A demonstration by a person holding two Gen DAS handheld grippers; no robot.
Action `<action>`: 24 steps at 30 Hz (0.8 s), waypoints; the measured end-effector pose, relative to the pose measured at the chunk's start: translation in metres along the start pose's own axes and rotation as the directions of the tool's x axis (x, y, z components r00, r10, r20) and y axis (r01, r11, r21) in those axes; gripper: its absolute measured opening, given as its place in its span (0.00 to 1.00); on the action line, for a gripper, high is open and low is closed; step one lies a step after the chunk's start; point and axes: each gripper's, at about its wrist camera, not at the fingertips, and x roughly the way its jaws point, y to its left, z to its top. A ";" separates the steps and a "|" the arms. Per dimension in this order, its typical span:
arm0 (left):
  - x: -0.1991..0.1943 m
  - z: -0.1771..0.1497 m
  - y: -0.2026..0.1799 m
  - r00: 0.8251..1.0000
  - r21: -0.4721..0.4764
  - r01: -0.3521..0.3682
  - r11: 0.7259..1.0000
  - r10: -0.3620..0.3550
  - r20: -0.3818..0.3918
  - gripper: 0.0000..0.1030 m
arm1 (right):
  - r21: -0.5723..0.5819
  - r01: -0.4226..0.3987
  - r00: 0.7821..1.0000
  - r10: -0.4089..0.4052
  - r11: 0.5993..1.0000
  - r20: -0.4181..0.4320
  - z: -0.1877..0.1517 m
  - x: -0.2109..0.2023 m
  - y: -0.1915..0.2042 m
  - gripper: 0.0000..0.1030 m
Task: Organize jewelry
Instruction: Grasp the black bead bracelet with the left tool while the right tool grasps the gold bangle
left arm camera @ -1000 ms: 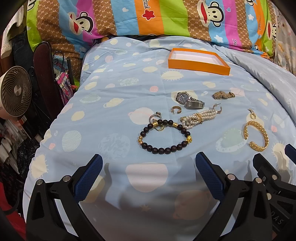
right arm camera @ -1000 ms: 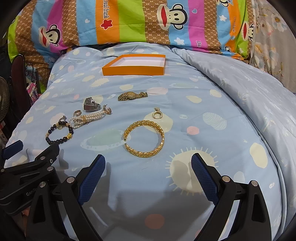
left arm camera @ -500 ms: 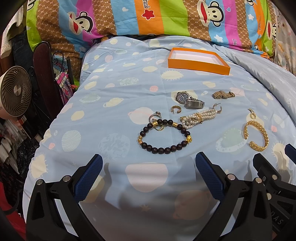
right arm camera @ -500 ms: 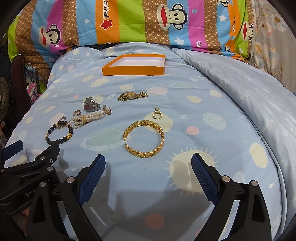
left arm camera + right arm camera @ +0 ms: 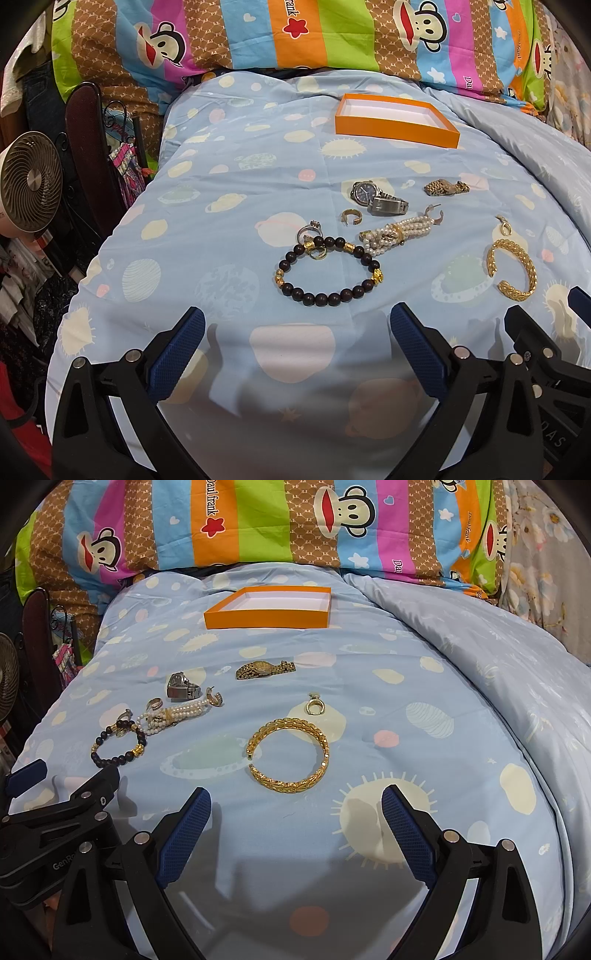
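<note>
**Jewelry spread on the bedspread, box empty**

While the jewelry lay loose on the blue bedspread (image 5: pixel 443 701), the orange box (image 5: pixel 269 607) sat farther back with nothing in it. A gold bangle (image 5: pixel 288 755) lay nearest the right gripper (image 5: pixel 295 834), a bead bracelet (image 5: pixel 328 267) nearest the left gripper (image 5: pixel 297 350). Between them lay a pearl bracelet (image 5: pixel 397 234), two watches (image 5: pixel 378 197) (image 5: pixel 264 669) and what looked like small rings. Both grippers hung spread apart, holding nothing.

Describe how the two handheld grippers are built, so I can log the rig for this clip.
Both match: the left gripper and right gripper have black angular frames with silver rivets, each carrying two fingers faced with blue textured pads. White lettering marks the bodies: "GenRo", cut off, on the left one seen from the right wrist view, "DAS" on the other. No cables, hands or sleeves show.
</note>
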 end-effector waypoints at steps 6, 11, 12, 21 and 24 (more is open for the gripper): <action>0.000 0.000 0.000 1.000 0.000 0.000 1.000 0.000 0.000 0.95 | 0.000 0.000 1.000 0.000 1.000 0.000 0.000 0.000 0.000 0.89; 0.000 0.000 0.000 1.000 0.000 0.000 1.000 0.000 -0.001 0.95 | 0.000 0.000 1.000 0.000 1.000 0.000 0.000 0.000 0.000 0.89; 0.000 0.000 0.000 1.000 0.000 0.001 1.000 -0.001 -0.001 0.95 | 0.000 -0.001 1.000 0.001 1.000 0.000 0.000 0.000 0.000 0.89; -0.009 -0.009 0.014 0.998 -0.062 0.064 0.996 -0.065 -0.013 0.95 | 0.035 -0.042 0.999 0.042 0.999 -0.010 0.001 -0.003 -0.009 0.88; -0.024 -0.018 0.029 0.996 -0.091 0.086 0.992 -0.087 -0.007 0.95 | 0.061 -0.062 0.997 0.064 0.996 -0.030 0.000 -0.002 -0.015 0.82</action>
